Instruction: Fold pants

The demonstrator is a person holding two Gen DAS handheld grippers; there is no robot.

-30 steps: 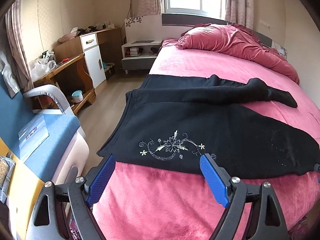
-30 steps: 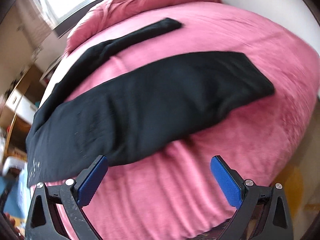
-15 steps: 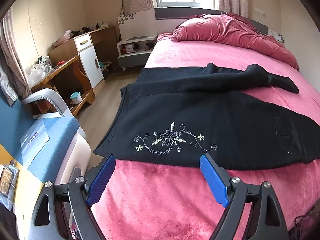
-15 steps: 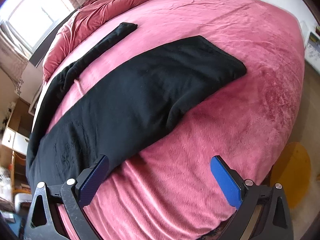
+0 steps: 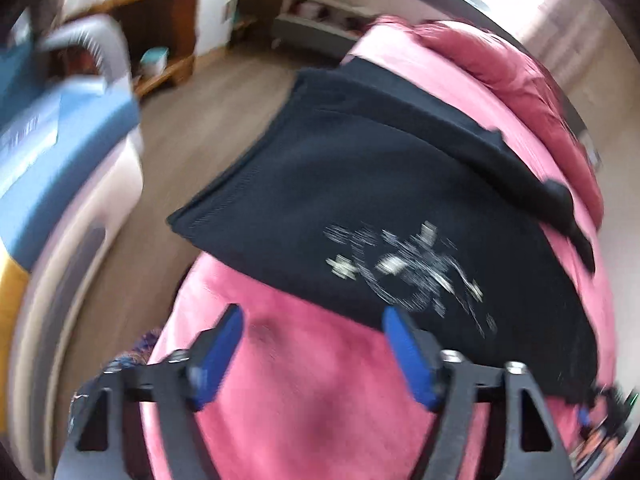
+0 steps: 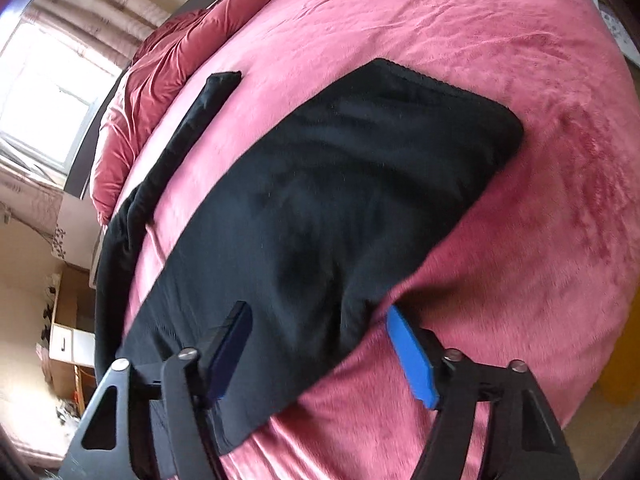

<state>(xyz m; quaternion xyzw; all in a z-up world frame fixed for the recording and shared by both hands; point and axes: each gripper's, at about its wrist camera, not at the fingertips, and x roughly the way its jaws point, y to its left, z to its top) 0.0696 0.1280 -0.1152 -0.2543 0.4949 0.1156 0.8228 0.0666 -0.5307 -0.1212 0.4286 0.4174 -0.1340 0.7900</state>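
Note:
Black pants (image 5: 380, 184) with white floral embroidery (image 5: 412, 268) lie spread across a pink bed (image 5: 312, 380). In the blurred left wrist view my left gripper (image 5: 314, 326) is open and empty, just short of the near hem by the waist. In the right wrist view the near leg of the pants (image 6: 340, 200) lies wide and flat, the far leg (image 6: 192, 120) narrow. My right gripper (image 6: 318, 324) is open, low over the near leg's edge, its jaws on either side of the fabric's near edge.
A bunched red duvet (image 6: 160, 64) lies at the head of the bed. Left of the bed are wood floor (image 5: 192, 120), a blue-topped chair (image 5: 60, 136) and wooden shelves (image 5: 160, 20). The bed's foot edge drops off by a yellow object (image 6: 624, 360).
Both grippers have moved in toward the pants. The right one dropped close over the near leg's edge. The left view has swung and tilted fast, now blurred.

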